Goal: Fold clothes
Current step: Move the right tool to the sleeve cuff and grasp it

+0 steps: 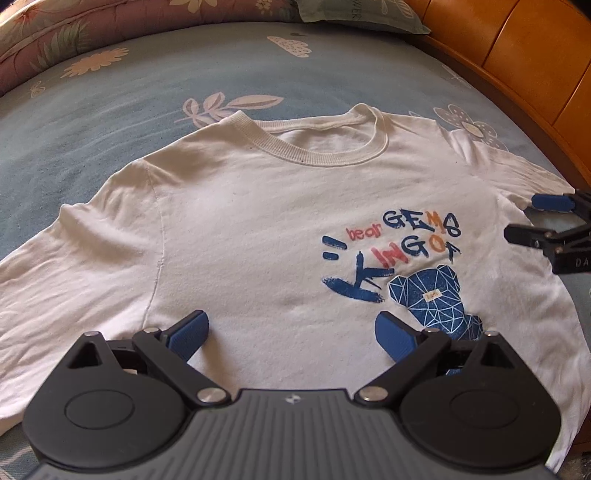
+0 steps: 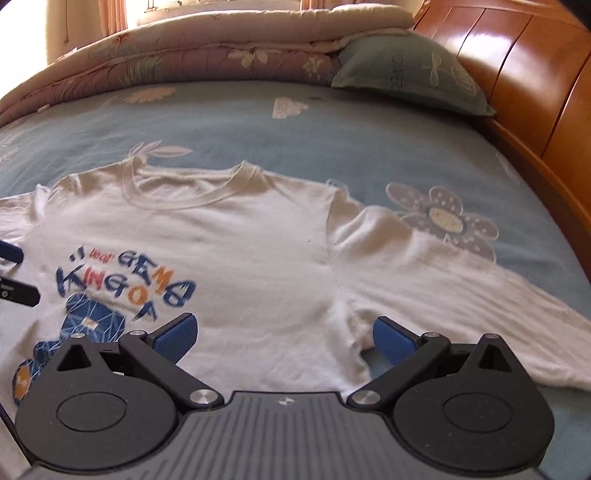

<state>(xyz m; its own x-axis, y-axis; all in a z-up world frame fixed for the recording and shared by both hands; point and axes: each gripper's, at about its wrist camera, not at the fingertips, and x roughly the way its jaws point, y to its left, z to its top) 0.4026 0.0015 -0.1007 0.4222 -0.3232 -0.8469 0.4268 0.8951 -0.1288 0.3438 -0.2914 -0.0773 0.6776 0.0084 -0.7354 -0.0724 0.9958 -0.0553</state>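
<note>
One white T-shirt (image 1: 258, 221) lies flat on a bed (image 1: 110, 122); two grippers, left (image 1: 291, 334) and right (image 2: 284, 334), hover spread-fingered; one pillow (image 2: 410, 74) beyond.

Sunlight is falling through a curtained window (image 2: 122, 14) onto a blue floral bed (image 2: 258, 122), beside a glossy wooden headboard (image 2: 517, 74).

The white T-shirt (image 1: 258, 229) print reads "bear GEMS KING OF"; the pillow's (image 2: 410, 77) lettering is too blurred.
</note>
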